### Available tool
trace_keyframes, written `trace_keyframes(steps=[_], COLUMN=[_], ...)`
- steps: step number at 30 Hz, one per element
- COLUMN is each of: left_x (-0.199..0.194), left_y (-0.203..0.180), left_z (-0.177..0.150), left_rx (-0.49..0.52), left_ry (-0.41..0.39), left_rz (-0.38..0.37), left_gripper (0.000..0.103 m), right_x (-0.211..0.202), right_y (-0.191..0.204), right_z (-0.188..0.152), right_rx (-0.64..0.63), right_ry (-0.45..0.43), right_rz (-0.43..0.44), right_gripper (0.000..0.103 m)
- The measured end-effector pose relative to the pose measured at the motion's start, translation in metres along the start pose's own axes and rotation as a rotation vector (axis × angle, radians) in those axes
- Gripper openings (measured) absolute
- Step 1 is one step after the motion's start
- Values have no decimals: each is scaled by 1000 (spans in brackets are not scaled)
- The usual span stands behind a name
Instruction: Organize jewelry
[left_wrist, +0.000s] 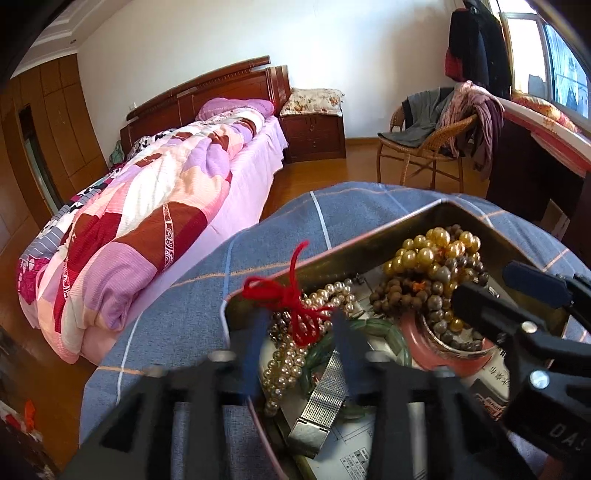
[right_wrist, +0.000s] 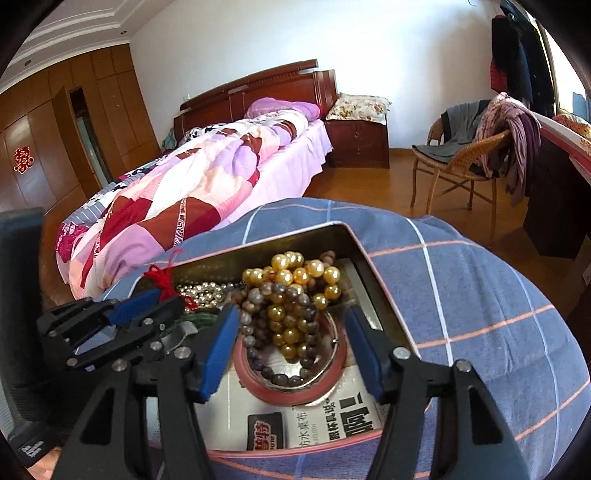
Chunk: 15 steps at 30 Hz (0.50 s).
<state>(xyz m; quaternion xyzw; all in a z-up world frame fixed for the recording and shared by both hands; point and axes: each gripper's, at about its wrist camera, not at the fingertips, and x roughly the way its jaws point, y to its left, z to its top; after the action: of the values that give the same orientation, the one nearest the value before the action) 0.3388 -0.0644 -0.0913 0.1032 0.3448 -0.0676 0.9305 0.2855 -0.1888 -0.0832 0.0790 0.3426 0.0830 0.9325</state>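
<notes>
Over rectangular metal tin (right_wrist: 373, 258) on blue checked cloth (right_wrist: 461, 295): amber-and-brown bead strands (right_wrist: 291, 299). Left gripper (left_wrist: 299, 332) unclenched above red knotted cord (left_wrist: 295, 295). Right gripper (right_wrist: 291, 332) unclenched, nothing grasped.

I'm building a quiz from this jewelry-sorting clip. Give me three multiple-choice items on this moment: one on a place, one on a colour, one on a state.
1. Where does the pile of gold and brown beads lie?
A. on the bed
B. in the metal tin
C. on the wicker chair

2. What colour is the knotted cord at the tin's edge?
A. red
B. green
C. white

3. How do the right gripper's jaws stand?
A. shut on the watch band
B. shut on the cord
C. open, either side of the beads

Answers:
1 B: the beads sit inside the metal tin, partly in a pink-rimmed dish.
2 A: the cord is red, lying over a pearl strand.
3 C: the right gripper has its blue pads apart, with no pad pressing on the beads.
</notes>
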Motion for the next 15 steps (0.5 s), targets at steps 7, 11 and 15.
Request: trace_keyframes(steps=[7,11,15], left_x=[-2,-3,-6], left_y=[1,1,0], left_z=[1,0,0], left_rx=[-11,-14,-10], left_ry=[-20,-28,-9], left_rz=[-2,2,3], left_gripper=[50,50,50], right_x=[-2,-5,-9], right_y=[-3,-3,-1], right_z=[-1,-1,-4], right_rx=[12,14,12], right_ry=[-4,-19,-20], right_rz=[-6,-17,-28], right_gripper=[69,73,73])
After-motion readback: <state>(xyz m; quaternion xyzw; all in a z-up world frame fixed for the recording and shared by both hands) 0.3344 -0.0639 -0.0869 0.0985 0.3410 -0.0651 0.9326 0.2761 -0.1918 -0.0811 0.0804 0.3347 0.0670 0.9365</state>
